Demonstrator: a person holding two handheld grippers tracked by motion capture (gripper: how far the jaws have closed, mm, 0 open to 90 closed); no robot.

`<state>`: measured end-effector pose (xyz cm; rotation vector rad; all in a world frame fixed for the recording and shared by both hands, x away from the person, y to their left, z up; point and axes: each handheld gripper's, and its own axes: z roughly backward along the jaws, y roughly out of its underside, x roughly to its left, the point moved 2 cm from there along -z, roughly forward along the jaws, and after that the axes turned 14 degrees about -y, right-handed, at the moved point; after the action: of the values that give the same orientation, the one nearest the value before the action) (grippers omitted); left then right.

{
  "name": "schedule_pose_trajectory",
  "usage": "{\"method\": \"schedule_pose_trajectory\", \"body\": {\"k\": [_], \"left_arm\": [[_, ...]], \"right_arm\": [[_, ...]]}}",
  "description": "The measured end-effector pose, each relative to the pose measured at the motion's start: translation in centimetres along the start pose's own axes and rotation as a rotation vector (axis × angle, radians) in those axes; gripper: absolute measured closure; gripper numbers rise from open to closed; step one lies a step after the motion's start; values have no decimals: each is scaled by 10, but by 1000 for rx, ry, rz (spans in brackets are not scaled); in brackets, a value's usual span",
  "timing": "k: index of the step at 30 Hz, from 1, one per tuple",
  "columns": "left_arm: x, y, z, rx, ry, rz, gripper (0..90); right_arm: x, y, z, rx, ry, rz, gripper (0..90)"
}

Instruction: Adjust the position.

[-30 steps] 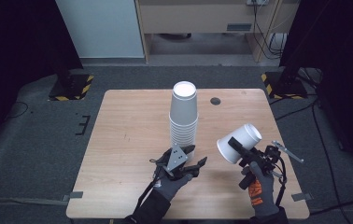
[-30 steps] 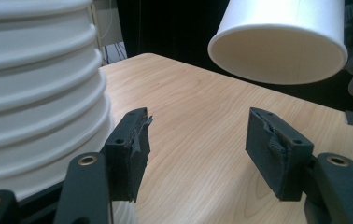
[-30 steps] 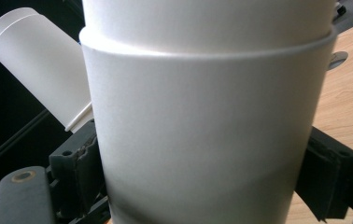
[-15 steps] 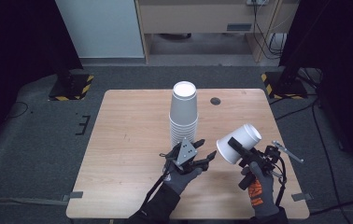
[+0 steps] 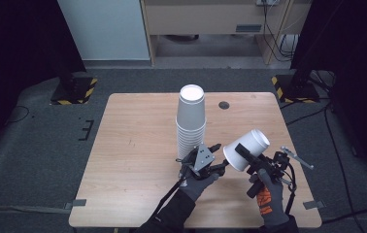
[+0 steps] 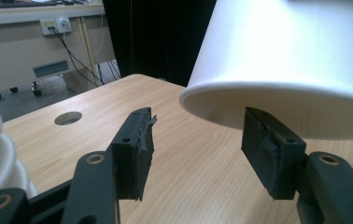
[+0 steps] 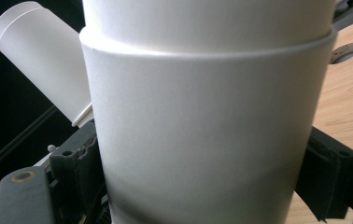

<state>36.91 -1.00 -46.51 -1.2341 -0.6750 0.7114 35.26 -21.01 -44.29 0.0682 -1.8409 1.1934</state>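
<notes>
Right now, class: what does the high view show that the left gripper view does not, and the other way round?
High view: the full stack, the left hand, the right hand, and the right hand-held gripper clamping the tilted cup.
Left gripper view: the left hand-held gripper close up, its jaws just closing with nothing between them, and wall sockets.
Both: the table, its hole, the cup, the stack.

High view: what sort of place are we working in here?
Probably a lab or recording workspace: a bare wooden table on grey carpet, hazard-striped stand bases beside it, and a bench with loose cables behind.
</notes>
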Motion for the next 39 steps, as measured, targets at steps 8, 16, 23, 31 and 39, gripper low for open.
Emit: {"method": "schedule_pose_trajectory", "body": {"k": [8,16,23,31,39], "left_arm": [[-5,-1,-9,-28,9,1,453],[-4,-3,-12,-53,0,-2,491],[-3,-6,-13,-70,-11,-3,552],[-4,-5,-15,-83,-15,7,630],[-2,0,-12,-78,-19,2,731]], "right_arm": [[1,1,0,8,-5,-10,159],[1,2,-2,13,-15,-27,159],[0,4,-3,25,-19,-26,158],[0,7,-6,45,-28,-38,157],[-2,7,-6,57,-29,-46,154]]}}
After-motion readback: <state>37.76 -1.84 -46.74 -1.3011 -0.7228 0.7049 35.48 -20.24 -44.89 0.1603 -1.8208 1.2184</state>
